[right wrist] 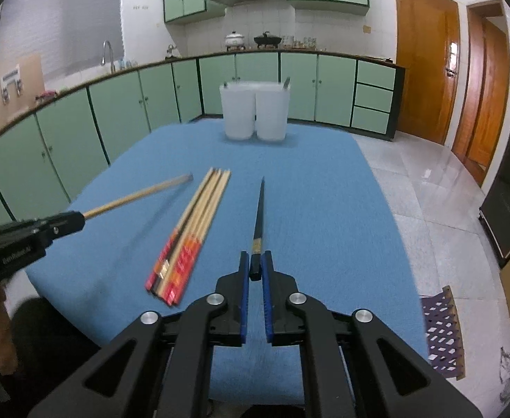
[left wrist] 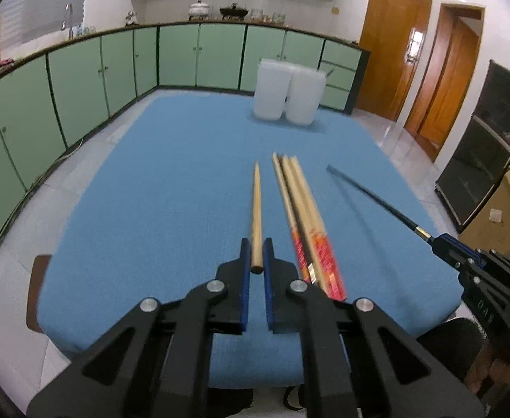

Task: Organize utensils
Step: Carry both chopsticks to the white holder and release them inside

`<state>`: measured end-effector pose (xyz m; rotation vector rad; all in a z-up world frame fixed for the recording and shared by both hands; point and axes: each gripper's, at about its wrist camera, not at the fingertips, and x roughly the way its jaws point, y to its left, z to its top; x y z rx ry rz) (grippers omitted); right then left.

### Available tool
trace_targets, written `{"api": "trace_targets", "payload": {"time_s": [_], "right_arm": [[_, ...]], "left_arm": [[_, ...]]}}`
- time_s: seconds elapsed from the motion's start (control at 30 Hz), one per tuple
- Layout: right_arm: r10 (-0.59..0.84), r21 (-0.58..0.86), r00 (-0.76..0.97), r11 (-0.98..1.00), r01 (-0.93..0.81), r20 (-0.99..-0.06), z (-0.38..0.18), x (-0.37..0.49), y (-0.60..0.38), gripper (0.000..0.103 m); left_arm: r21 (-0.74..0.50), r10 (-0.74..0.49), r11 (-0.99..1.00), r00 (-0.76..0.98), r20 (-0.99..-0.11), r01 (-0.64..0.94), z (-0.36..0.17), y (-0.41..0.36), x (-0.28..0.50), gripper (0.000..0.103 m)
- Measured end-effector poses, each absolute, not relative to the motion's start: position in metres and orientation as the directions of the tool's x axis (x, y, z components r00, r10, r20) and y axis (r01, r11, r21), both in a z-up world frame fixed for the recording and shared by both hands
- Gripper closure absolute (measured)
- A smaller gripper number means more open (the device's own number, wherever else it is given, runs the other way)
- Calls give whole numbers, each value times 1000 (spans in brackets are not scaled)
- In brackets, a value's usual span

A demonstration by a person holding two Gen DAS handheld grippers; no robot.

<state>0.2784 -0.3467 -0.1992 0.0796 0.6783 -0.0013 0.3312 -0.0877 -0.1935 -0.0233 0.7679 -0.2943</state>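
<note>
Two chopsticks are off the blue tablecloth [left wrist: 171, 160] at once. A plain wooden chopstick [left wrist: 257, 209] is clamped by its thick end in the left gripper [left wrist: 256, 261], its jaws closed on the wood, its tip pointing ahead along the fingers. A black chopstick [right wrist: 259, 219] with a gold band is pinched the same way in the right gripper [right wrist: 255, 264], thick end between the blue pads, point leading forward.

Taking the twin white holders [right wrist: 255, 111] at the far end of the table as the mark, both held sticks aim their long axes roughly toward them, each well short of them with open cloth between. Seen from the right wrist, the black stick lines up almost straight on the pair; from the left wrist, the holders sit ahead and somewhat to the right of the wooden stick. Which hand is nearer cannot be told from these views. Something thin seems to stand up already at the right-hand holder's rim [right wrist: 286, 83], too small to identify.

Between the two grippers, on the cloth nearer the person than the holders, lies a bundle of pale chopsticks [right wrist: 192, 226] with red-patterned handles, side by side, tips toward the holders. It is untouched and blurred.

Judging from this, the sorting is under way, with each stick likely bound for its own holder; the carry forward calls for tilting each stick upright over an opening. Beyond the table run green cabinets [right wrist: 122, 104] and wooden doors [right wrist: 425, 59].
</note>
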Motion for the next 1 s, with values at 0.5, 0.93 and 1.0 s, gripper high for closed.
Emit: {"api": "trace_targets", "payload": {"time_s": [0.5,0.93,1.0], "right_arm": [[91,32,780,995,-91,-619,-87,321,-352,96],[117,46,663,991,-123,-739,-51,409,-356,97],[118,51,659,992,-120,-743,-43,417,-359,97]], "left_arm": [[-108,-334,932,705,-625,346,-98,-82,363,97],[-97,-386,889,617,-685,448,-57,-107,444,97],[-85,-387,886,624,-679,456,-47,-111,452,97]]}}
